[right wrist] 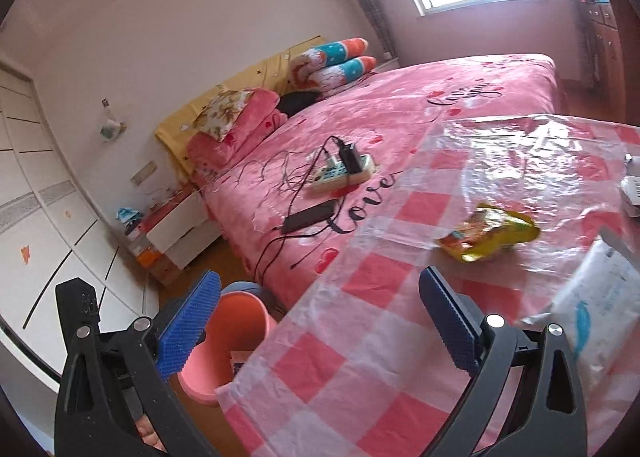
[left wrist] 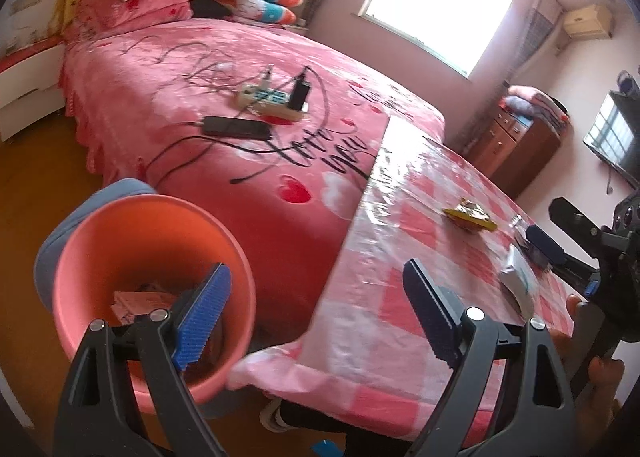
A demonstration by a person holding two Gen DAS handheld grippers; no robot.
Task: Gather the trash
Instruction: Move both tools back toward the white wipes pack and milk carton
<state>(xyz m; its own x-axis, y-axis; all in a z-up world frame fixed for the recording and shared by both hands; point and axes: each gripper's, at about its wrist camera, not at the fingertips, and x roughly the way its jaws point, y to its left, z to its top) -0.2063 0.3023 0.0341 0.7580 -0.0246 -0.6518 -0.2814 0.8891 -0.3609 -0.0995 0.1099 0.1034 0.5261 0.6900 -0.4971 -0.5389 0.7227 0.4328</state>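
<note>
A pink trash bucket (left wrist: 132, 229) stands on the floor beside the table's left edge, with paper scraps (left wrist: 140, 303) inside. It also shows in the right wrist view (right wrist: 240, 321). My left gripper (left wrist: 316, 317) is open and empty, its left finger over the bucket, its right finger over the table corner. A yellow snack wrapper (left wrist: 470, 215) lies on the pink checked tablecloth (left wrist: 380, 297); it also shows in the right wrist view (right wrist: 490, 231). A white tissue pack (right wrist: 600, 297) lies at the right. My right gripper (right wrist: 320, 321) is open and empty above the table's near corner.
A bed (left wrist: 208, 69) with a pink cover lies behind the table, holding a power strip (left wrist: 272, 101), a black adapter (left wrist: 236, 127) and cables. A wooden dresser (left wrist: 516, 137) stands at the right wall. A white box (right wrist: 632, 187) sits at the table's right.
</note>
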